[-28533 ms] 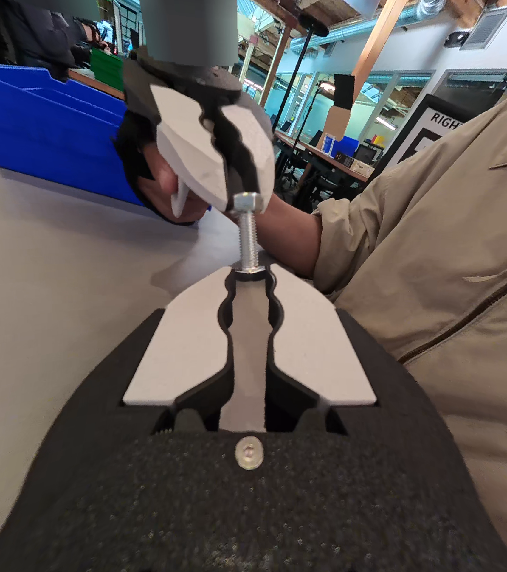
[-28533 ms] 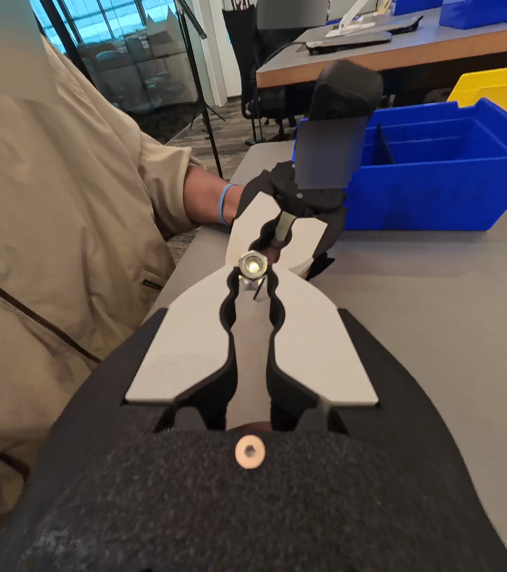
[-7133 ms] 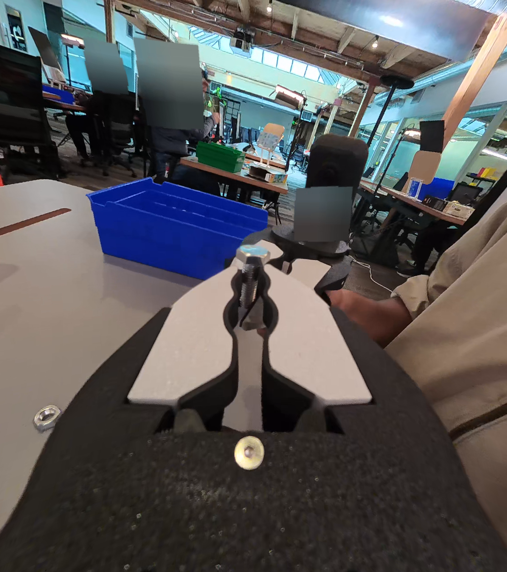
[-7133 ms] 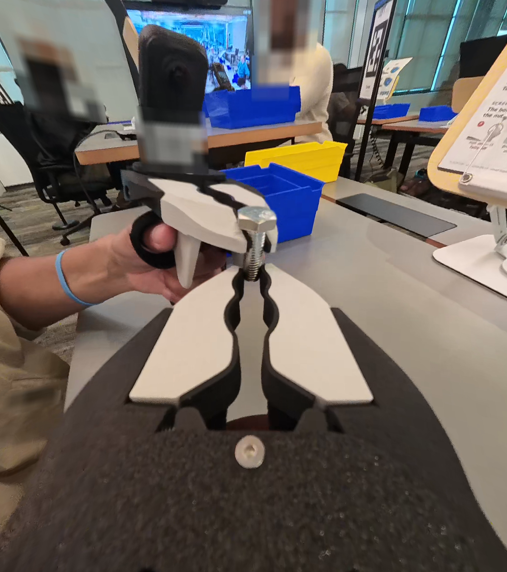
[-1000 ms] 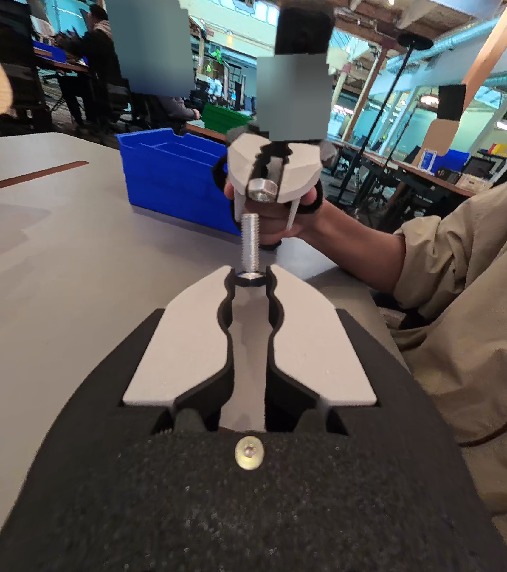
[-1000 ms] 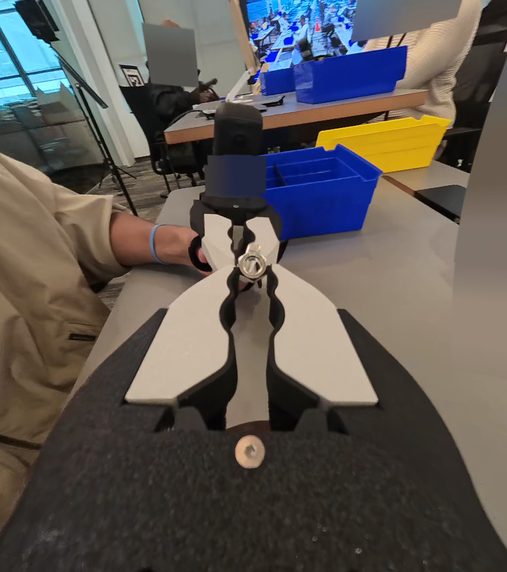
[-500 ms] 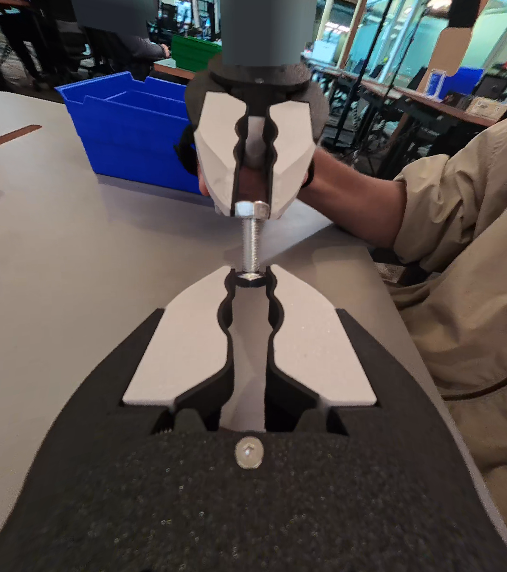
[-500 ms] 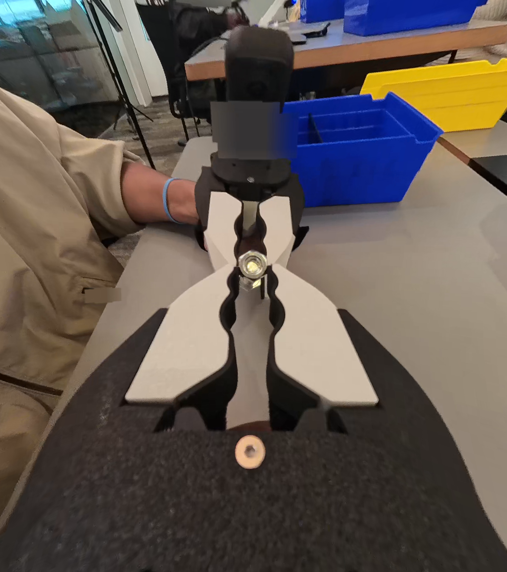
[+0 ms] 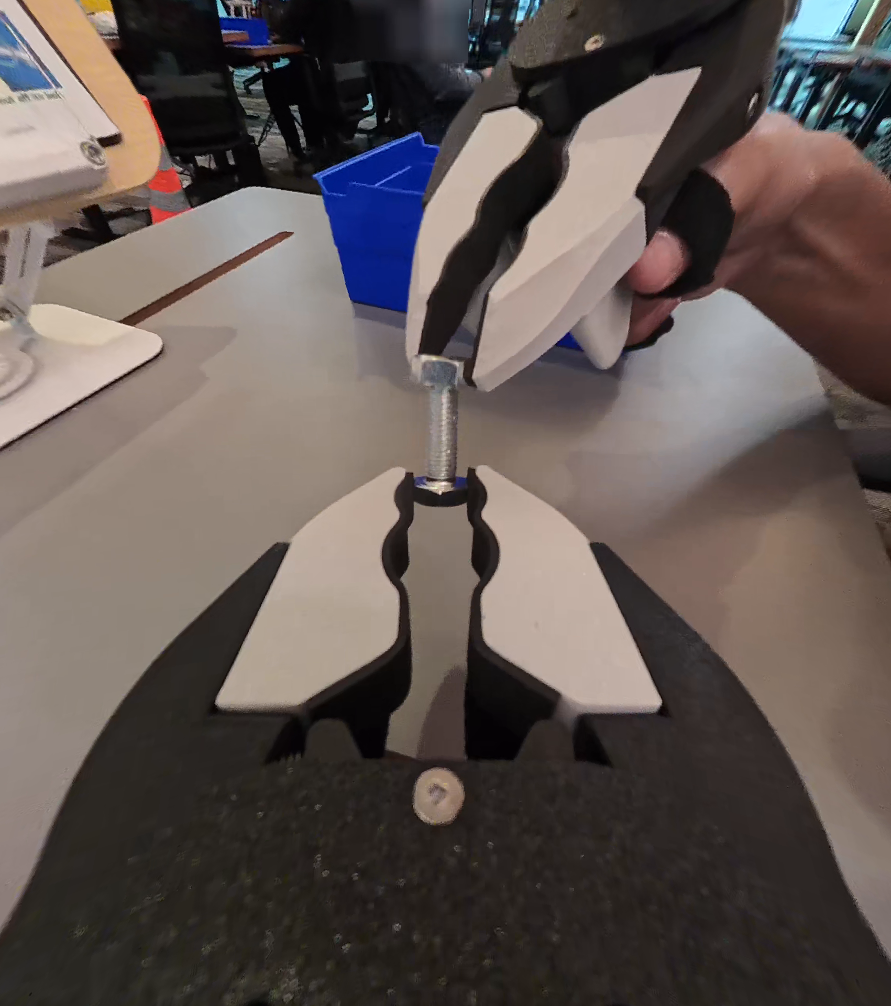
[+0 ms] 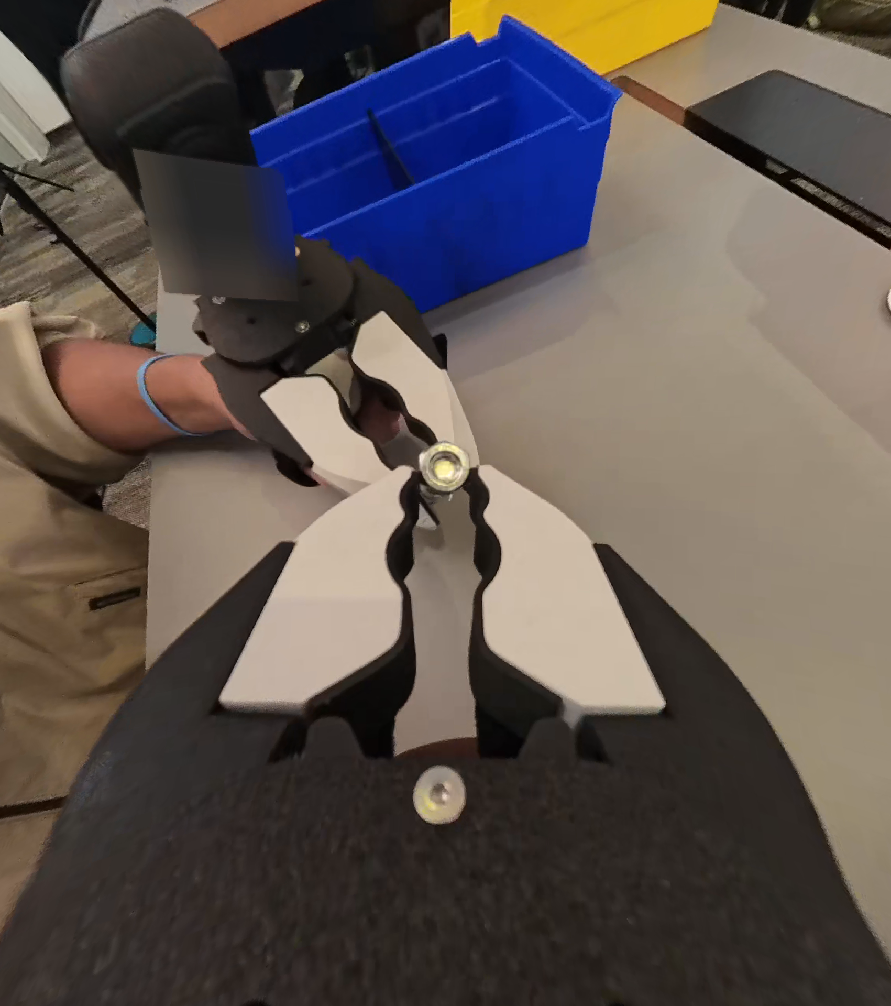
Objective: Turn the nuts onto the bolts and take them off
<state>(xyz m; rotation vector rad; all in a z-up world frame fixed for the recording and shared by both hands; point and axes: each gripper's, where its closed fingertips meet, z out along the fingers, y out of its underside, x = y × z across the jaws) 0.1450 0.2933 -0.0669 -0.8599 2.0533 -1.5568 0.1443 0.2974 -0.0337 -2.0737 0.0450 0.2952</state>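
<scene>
Bolt (image 9: 442, 430) stands upright above the grey table (image 9: 160, 490), its hex head pinched in the tips of the right tongs (image 9: 446, 362). Left tongs (image 9: 440, 484) are closed narrowly on the nut (image 9: 438, 494) at the bolt's lower end. Blue bin (image 10: 448, 179) sits behind on the table.

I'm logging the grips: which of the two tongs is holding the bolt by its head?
The right tongs, coming down from above, pinch the silver bolt's hex head. The left tongs instead clamp the nut at the bolt's lower end.
</scene>
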